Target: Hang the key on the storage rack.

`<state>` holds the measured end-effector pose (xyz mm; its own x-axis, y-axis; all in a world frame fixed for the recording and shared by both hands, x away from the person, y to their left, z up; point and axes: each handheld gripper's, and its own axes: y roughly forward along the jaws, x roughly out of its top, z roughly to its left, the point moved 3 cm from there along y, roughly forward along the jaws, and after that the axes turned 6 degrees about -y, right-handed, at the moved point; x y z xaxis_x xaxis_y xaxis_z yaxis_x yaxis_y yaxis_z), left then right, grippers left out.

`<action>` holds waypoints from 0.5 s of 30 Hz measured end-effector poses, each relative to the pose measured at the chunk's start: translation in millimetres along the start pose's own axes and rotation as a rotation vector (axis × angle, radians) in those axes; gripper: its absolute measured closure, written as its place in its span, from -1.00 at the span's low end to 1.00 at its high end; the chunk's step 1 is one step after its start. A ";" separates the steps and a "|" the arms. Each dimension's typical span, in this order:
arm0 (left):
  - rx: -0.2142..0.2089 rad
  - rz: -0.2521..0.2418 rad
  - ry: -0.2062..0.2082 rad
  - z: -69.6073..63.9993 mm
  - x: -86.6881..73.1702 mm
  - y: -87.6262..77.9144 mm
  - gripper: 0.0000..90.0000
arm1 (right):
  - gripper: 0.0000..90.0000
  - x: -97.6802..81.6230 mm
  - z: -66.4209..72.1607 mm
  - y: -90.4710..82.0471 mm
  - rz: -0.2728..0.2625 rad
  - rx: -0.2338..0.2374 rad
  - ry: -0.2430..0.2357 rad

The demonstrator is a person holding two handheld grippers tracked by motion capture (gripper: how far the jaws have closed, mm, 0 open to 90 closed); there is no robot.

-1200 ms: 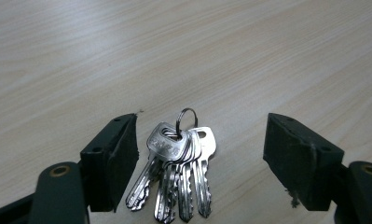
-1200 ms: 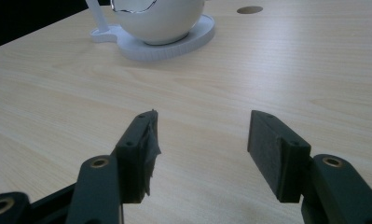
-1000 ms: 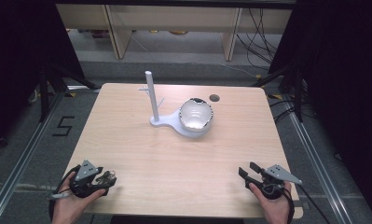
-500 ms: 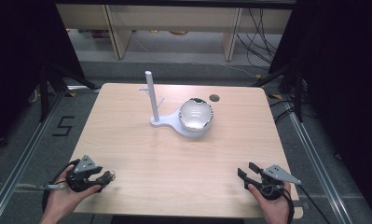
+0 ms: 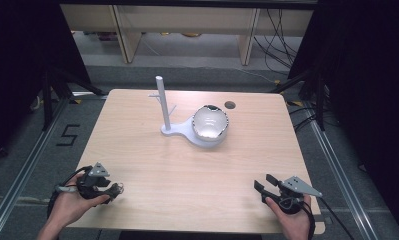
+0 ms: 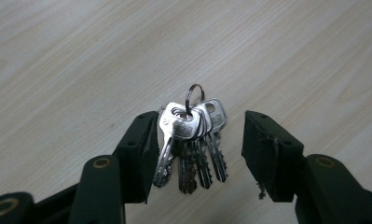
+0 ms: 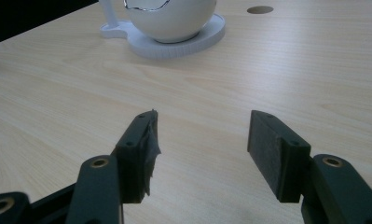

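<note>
Silver keys (image 6: pixel 193 140) between closing left gripper (image 6: pixel 197 140), hand shifted sideways

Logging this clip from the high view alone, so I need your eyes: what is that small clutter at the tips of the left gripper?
Observer: A bunch of keys on one ring, lying between the fingers of the left gripper.
Operator: Gripped?
Observer: Not yet. The fingers have just been closing, but one stands clear of the keys, with bare table showing in the gap.
Operator: Anything odd on the right gripper?
Observer: On the right gripper, one finger's pad is frayed at its edge.
</note>
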<state>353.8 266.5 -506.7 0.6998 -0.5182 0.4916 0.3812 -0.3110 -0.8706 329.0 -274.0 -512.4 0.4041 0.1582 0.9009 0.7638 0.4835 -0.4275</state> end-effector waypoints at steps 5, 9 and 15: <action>-0.009 0.050 0.017 1.4 2.4 1.9 0.00 | -0.03 0.1 -0.3 1.2 -0.013 0.005 -0.003; -0.017 0.067 0.024 5.3 3.0 6.0 0.03 | -0.03 -0.1 0.2 0.2 -0.001 0.005 0.001; -0.011 0.121 0.049 8.4 5.0 7.9 0.04 | -0.03 -0.6 -1.0 2.9 -0.003 0.009 -0.013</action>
<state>365.4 268.2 -511.4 0.7100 -0.5905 0.3837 0.2892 -0.2523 -0.9234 331.5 -273.6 -514.2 0.3947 0.1679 0.9033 0.7605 0.4919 -0.4238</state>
